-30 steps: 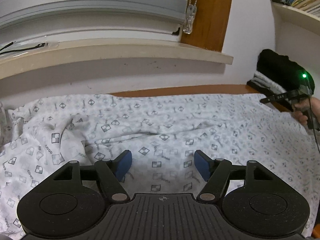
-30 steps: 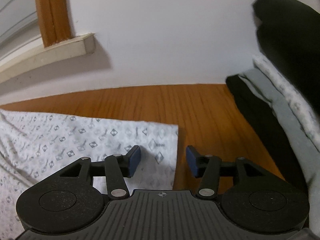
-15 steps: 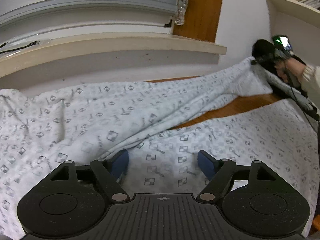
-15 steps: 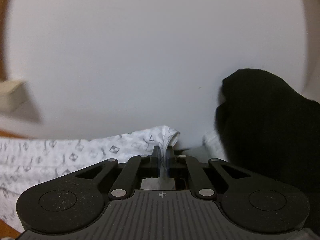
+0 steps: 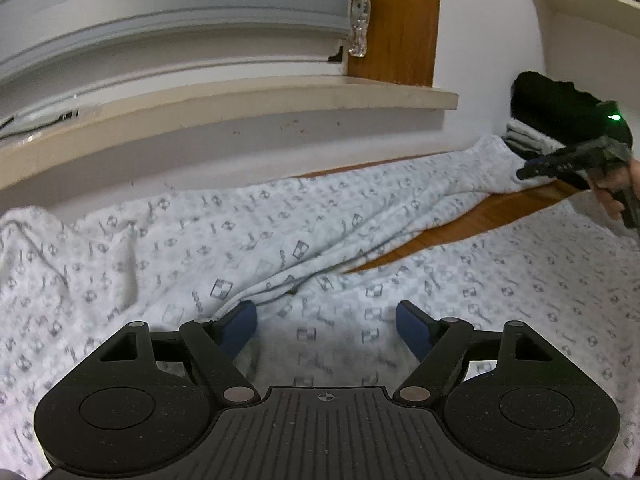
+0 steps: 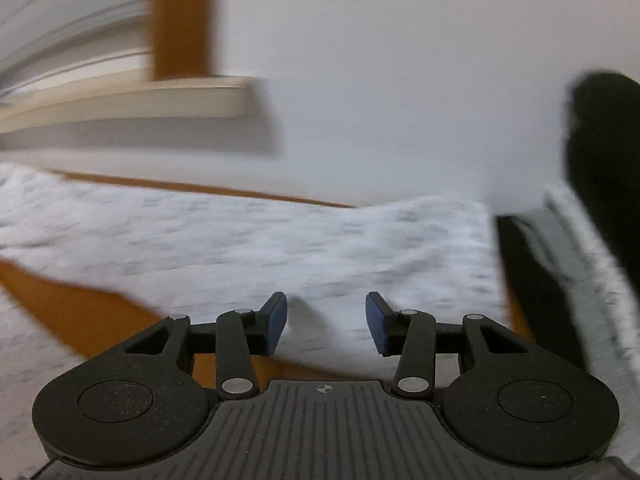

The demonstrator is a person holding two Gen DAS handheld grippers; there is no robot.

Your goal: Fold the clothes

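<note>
Fabric, a white patterned garment (image 5: 280,248), lay spread over my wooden worktop (image 5: 472,220), one section stretched toward the folded pile (image 6: 560,264), while my left tool (image 5: 326,326) and right tool (image 6: 326,322) both hovered above it, jaws spread, empty.

My right wrist view is blurred, so the print on the patterned cloth (image 6: 280,240) is unreadable to me. In my left wrist view the frame edge cuts the hand (image 5: 624,192), and the cloth hides most of the bench (image 5: 460,224).
</note>
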